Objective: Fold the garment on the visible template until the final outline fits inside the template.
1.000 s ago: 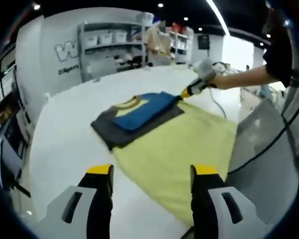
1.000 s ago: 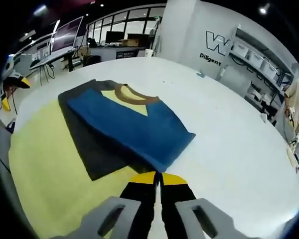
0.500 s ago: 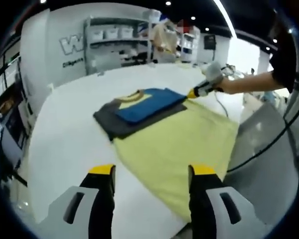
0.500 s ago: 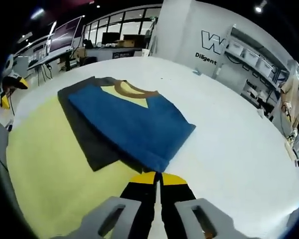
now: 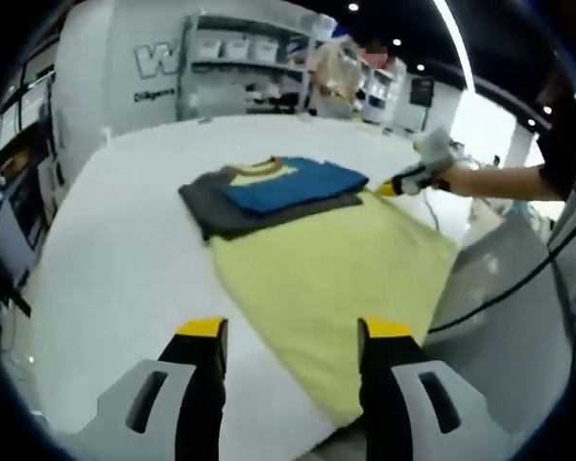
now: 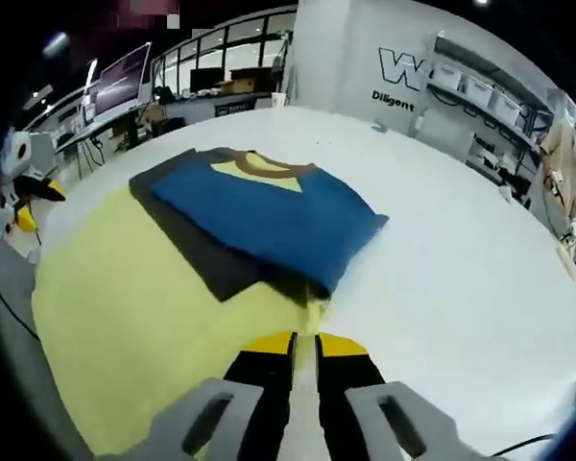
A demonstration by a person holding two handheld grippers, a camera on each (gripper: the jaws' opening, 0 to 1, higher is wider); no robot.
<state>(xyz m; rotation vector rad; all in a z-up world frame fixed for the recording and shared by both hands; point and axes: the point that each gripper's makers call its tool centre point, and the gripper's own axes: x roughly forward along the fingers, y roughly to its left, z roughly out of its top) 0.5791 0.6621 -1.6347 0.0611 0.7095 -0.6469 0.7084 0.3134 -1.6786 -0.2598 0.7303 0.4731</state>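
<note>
Left gripper (image 5: 290,331), seen in the left gripper view, has its two yellow-tipped jaws spread wide apart with nothing between them, held above the near edge of the yellow template (image 5: 336,279) and the white table (image 5: 115,259). Beyond the jaws the template lies flat across the table, and the folded garment (image 5: 274,187) sits at its far end, partly on the yellow sheet and partly on the bare table. The garment shows a blue upper layer with a yellow patch and a brown collar, over a dark grey layer that sticks out on the near side.

Right gripper (image 6: 304,342), in the right gripper view, has its jaws drawn close together with only a thin slit between them; the tips sit just short of the garment's (image 6: 269,216) near corner and do not hold the cloth. They rest over the template's (image 6: 144,317) edge where it meets the table (image 6: 461,288). In the left gripper view this same gripper (image 5: 389,188) appears at the garment's right corner, held by a person's hand (image 5: 461,179).

Shelving (image 5: 250,67) and a wall with lettering stand behind the table.
</note>
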